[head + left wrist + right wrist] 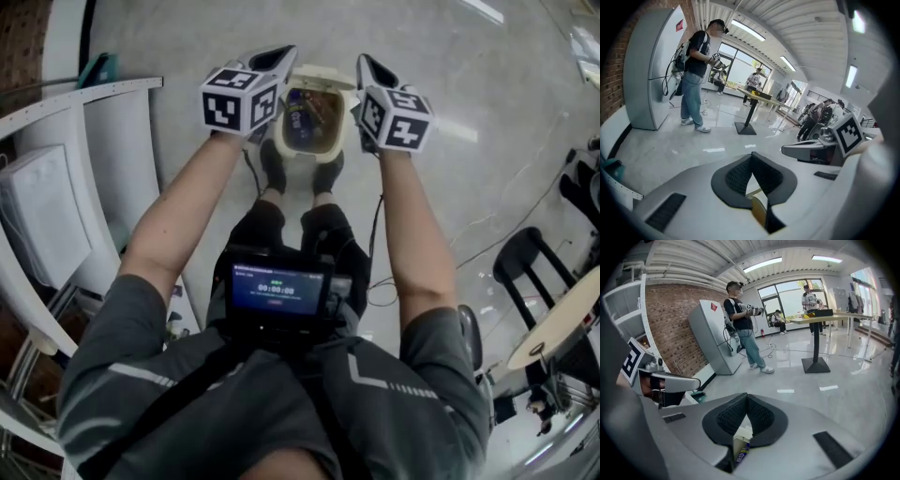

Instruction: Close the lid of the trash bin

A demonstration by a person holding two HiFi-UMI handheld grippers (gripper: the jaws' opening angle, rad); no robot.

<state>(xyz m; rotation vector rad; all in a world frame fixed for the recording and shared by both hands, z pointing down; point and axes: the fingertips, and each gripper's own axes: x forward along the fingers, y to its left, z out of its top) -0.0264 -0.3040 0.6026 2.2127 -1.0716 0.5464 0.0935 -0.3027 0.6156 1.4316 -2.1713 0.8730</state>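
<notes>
Left hand-held gripper (279, 54), right hand-held gripper (367, 64), each pressed together, flanking trash bin (310, 153) rim.

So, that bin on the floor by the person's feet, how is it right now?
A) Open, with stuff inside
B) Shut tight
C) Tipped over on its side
A: the head view looks straight down into the bin, which stands upright just past the shoes with its top uncovered and rubbish showing inside.
</notes>
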